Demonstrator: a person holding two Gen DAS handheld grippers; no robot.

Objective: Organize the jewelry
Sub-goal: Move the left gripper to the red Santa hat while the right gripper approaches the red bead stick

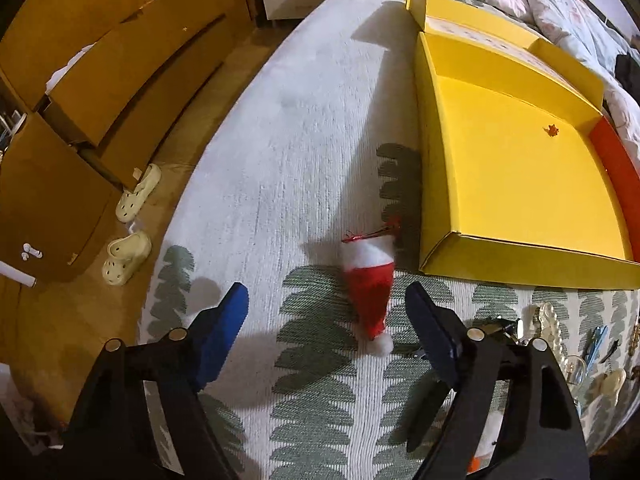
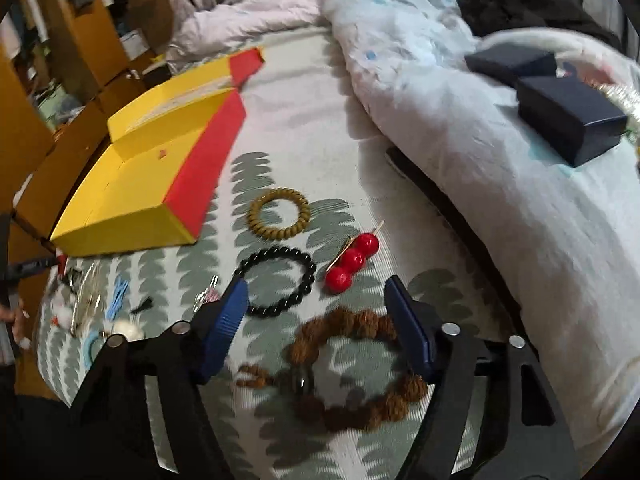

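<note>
A small red and white Santa-hat clip [image 1: 370, 280] lies on the leaf-patterned bedspread, just in front of the open yellow box [image 1: 520, 184]. My left gripper [image 1: 326, 300] hovers over the hat with its blue pads apart on either side, not touching it. In the right wrist view my right gripper [image 2: 316, 300] stands open above a brown rough-bead bracelet [image 2: 352, 368]. A black bead bracelet [image 2: 276, 284], a red-ball hairpin [image 2: 352, 258] and an olive coil hair tie [image 2: 279, 213] lie just beyond. A tiny orange piece [image 1: 551, 131] sits in the box.
Several clips and hair ornaments [image 1: 576, 344] lie at the bed's near edge. Two dark blue boxes [image 2: 568, 120] rest on the rumpled quilt [image 2: 480, 160] to the right. Wooden cabinets [image 1: 80, 120] and pale clogs [image 1: 132, 232] stand on the floor left of the bed.
</note>
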